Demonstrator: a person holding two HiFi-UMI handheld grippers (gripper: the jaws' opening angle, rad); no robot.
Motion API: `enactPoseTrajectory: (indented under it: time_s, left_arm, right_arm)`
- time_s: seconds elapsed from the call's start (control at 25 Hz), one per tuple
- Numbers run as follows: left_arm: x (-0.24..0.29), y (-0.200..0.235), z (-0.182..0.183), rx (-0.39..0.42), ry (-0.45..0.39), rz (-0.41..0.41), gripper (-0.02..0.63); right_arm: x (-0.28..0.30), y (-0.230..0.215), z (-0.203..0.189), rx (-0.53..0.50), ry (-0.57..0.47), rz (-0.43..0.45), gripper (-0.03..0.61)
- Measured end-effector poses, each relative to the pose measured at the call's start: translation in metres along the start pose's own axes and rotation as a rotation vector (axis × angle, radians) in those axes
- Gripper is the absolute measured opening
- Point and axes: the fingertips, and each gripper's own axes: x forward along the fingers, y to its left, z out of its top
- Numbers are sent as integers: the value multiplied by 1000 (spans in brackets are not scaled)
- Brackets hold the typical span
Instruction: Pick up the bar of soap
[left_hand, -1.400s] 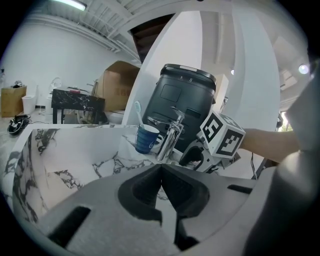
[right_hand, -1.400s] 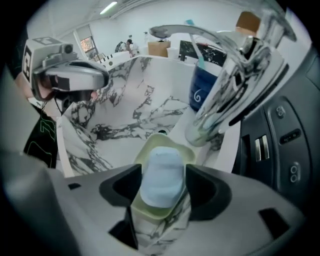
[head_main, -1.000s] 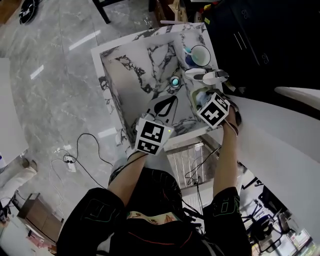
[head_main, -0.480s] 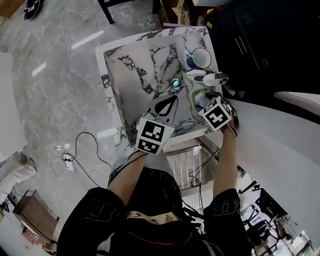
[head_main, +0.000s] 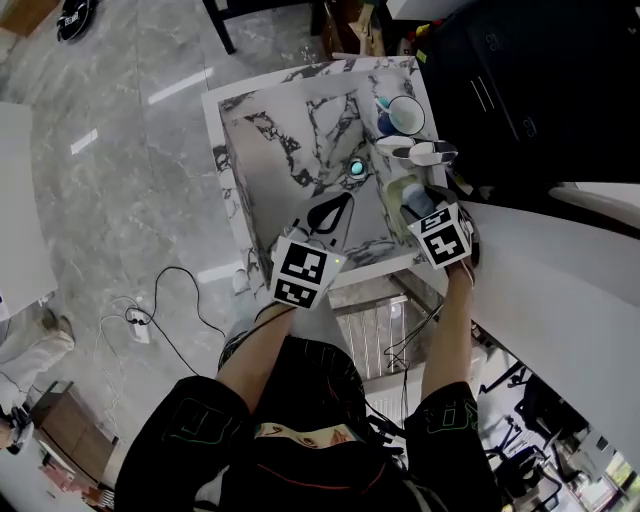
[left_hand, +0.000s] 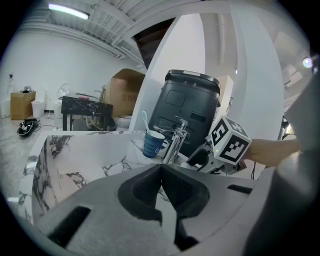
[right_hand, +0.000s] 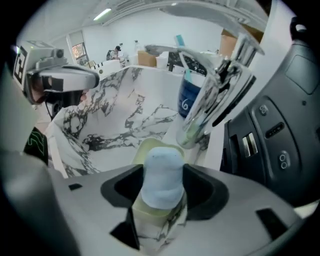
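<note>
The pale blue bar of soap (right_hand: 161, 180) lies in a pale yellow-green soap dish (right_hand: 141, 151) on the sink's right ledge. My right gripper (right_hand: 161, 189) points steeply down over it. Its jaws have just been closing, and the soap fills the gap between them with both pads against its sides. In the head view the right gripper (head_main: 420, 208) covers most of the soap dish (head_main: 398, 190). My left gripper (head_main: 335, 212) hovers over the basin's near side and is shut on nothing; in its own view the left gripper (left_hand: 161, 172) shows its pads meeting.
A chrome tap (head_main: 420, 152) stands just beyond the dish, with a blue cup and toothbrush (head_main: 400, 113) behind it. The marble basin (head_main: 290, 150) has a drain (head_main: 355, 168) at its middle. A black bin (head_main: 520, 70) is at the right and cables (head_main: 160, 300) lie on the floor.
The right gripper has rolled and tipped more steeply onto the soap dish, and its cube now shows a different face. The left gripper has kept its place.
</note>
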Motion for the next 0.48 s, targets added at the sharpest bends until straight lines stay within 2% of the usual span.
enactPoseTrajectory:
  time_s: [0.2, 0.48]
  left_arm:
    - [-8, -2, 1, 7, -6, -2, 9]
    - [-21, -1, 3, 21, -16, 2, 9]
  right_arm:
    - [-15, -7, 9, 47, -96, -87, 255]
    - [-29, -3, 13, 219, -226, -153, 255]
